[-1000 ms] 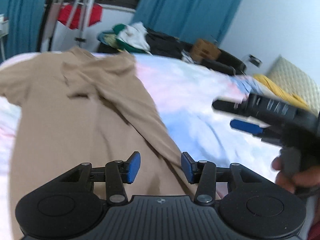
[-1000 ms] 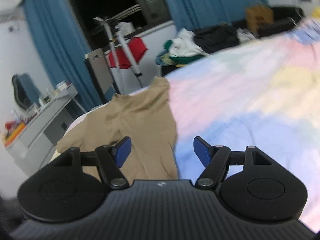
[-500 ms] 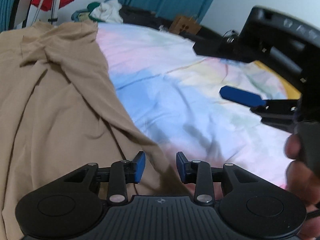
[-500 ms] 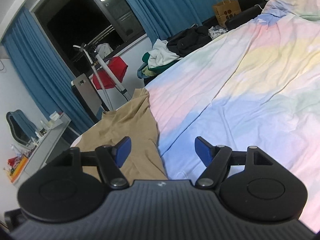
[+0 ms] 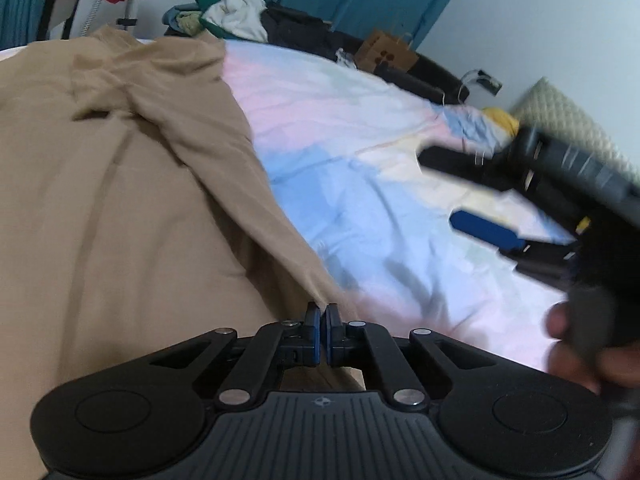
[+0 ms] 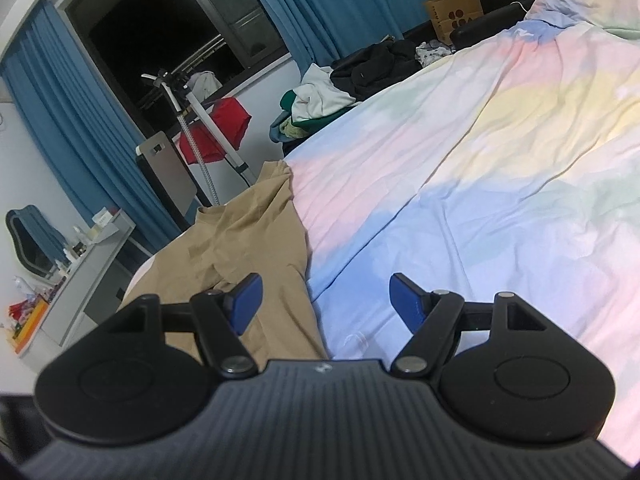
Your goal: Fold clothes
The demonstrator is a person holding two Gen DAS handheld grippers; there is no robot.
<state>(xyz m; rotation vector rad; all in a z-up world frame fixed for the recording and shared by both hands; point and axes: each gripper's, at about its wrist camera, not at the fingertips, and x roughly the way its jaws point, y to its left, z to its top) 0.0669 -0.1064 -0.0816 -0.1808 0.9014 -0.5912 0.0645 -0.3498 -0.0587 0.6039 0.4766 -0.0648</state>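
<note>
A tan shirt lies spread on the pastel bedsheet, with a sleeve folded over its right side. My left gripper is shut on the shirt's near right hem edge. My right gripper is open and empty, held above the sheet just right of the shirt. The right gripper also shows blurred at the right of the left wrist view, above the sheet.
A heap of clothes and a paper bag lie beyond the bed's far edge. A garment steamer stand with a red item and a grey desk stand at the left. A headboard is at the right.
My left gripper has closed from open onto the shirt's hem edge. My right gripper has stayed open and swung over the sheet beside the shirt.
</note>
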